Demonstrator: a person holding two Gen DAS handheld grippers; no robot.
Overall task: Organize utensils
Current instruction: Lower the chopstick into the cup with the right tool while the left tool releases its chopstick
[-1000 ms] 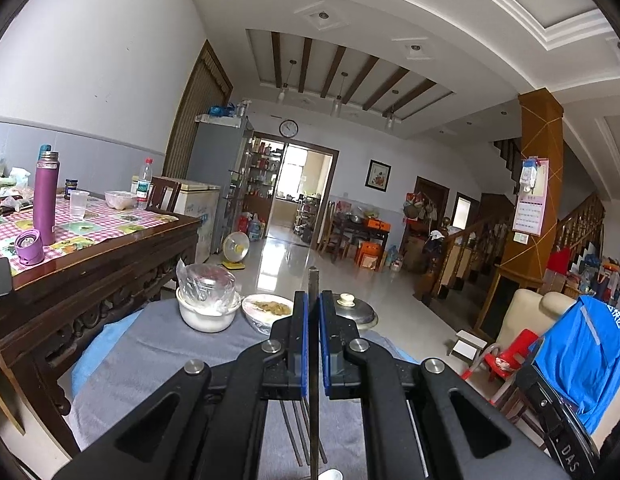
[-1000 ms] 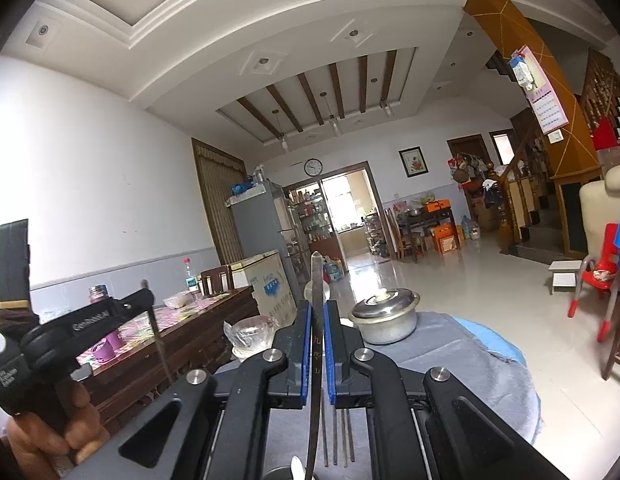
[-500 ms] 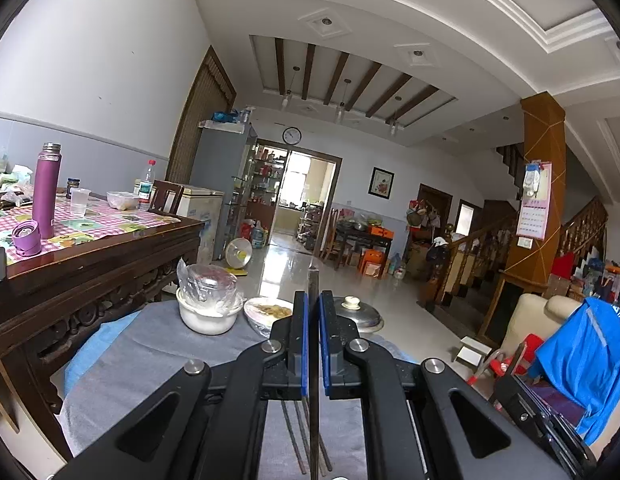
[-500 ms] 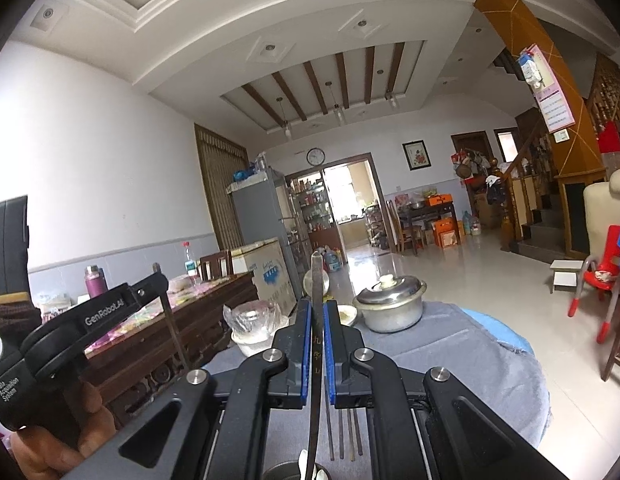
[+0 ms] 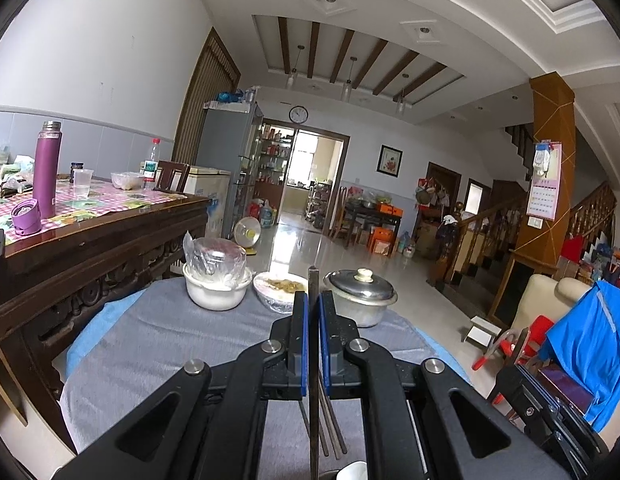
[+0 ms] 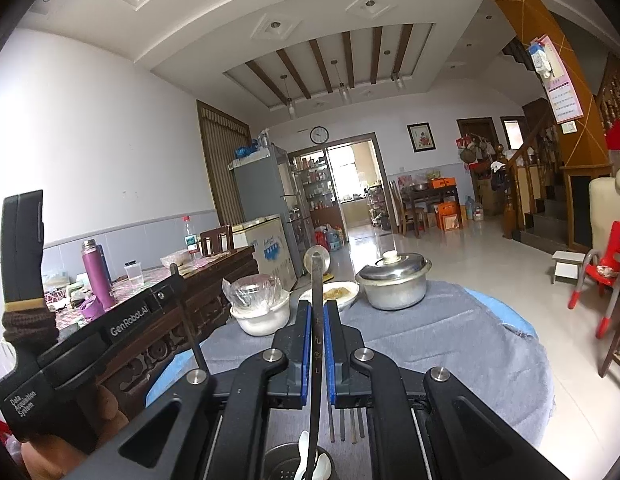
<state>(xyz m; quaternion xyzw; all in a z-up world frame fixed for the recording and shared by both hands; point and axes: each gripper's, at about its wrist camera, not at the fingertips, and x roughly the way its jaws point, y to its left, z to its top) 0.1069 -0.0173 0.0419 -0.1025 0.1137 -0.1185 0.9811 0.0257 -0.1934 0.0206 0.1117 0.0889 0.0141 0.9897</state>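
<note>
Two grippers each clamped one dark chopstick upright between blue pads. The left gripper (image 5: 313, 332) pinched a plain chopstick (image 5: 314, 400) whose tip rose just above its fingers. The right gripper (image 6: 318, 344) pinched another chopstick (image 6: 316, 360) bearing small gold characters, too small to read. Below the right jaws stood a perforated metal holder (image 6: 283, 462) with a white spoon (image 6: 305, 446) in it. More chopsticks (image 6: 346, 424) lay flat on the grey cloth (image 6: 450, 340) just beyond. In the right view the left gripper's body read "GenRobot.AI" and "Data Acquisition System". Farther off stood a lidded pot (image 6: 394, 280), a food dish (image 6: 342, 292) and a wrapped white bowl (image 6: 259, 308)
</note>
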